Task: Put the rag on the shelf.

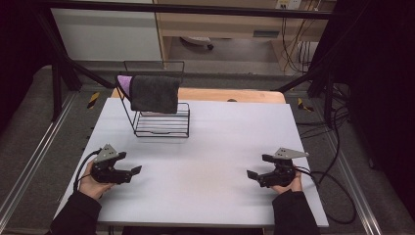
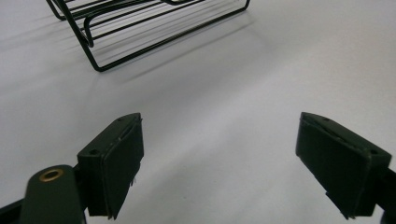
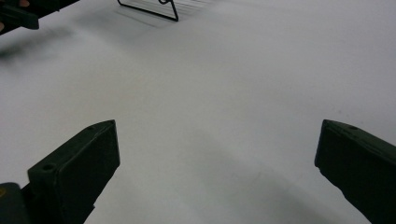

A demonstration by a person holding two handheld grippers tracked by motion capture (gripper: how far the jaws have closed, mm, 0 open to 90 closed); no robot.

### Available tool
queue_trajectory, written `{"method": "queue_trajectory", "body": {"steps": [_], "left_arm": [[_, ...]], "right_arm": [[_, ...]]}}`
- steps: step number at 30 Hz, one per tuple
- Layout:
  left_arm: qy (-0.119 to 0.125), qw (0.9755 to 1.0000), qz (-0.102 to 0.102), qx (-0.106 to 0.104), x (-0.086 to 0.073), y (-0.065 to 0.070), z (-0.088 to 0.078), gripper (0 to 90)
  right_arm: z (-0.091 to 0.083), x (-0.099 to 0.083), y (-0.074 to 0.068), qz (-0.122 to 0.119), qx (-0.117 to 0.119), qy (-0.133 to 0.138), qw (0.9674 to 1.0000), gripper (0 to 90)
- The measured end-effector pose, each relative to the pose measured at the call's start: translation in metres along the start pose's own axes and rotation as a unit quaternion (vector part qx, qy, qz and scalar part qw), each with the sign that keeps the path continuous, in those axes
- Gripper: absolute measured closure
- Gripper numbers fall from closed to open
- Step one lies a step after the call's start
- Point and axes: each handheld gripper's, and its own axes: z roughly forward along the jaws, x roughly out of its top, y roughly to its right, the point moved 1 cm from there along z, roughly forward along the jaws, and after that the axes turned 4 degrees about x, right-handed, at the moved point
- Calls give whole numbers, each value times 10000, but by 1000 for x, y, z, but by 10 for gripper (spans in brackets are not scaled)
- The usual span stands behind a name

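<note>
Resting low on white table (image 1: 205,147), both hands seen: left gripper (image 1: 131,163) and right gripper (image 1: 258,166) spread wide, nothing held. Dark grey cloth (image 1: 154,93) draped over black wire rack (image 1: 164,122), far-left of table, long edge crosswise. Left gripper judged nearer, rack straight ahead.

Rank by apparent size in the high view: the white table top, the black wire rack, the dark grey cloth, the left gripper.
1. White table top
2. Black wire rack
3. Dark grey cloth, close to the rack, so that order is unsure
4. Left gripper, open, smallest
</note>
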Motion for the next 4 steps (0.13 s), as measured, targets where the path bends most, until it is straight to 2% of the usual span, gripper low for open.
{"method": "queue_trajectory", "body": {"steps": [4], "left_arm": [[-41,10000,39,-34,-2,2,1,151]], "right_arm": [[-2,-1,0,10,-19,31,10000,6]]}}
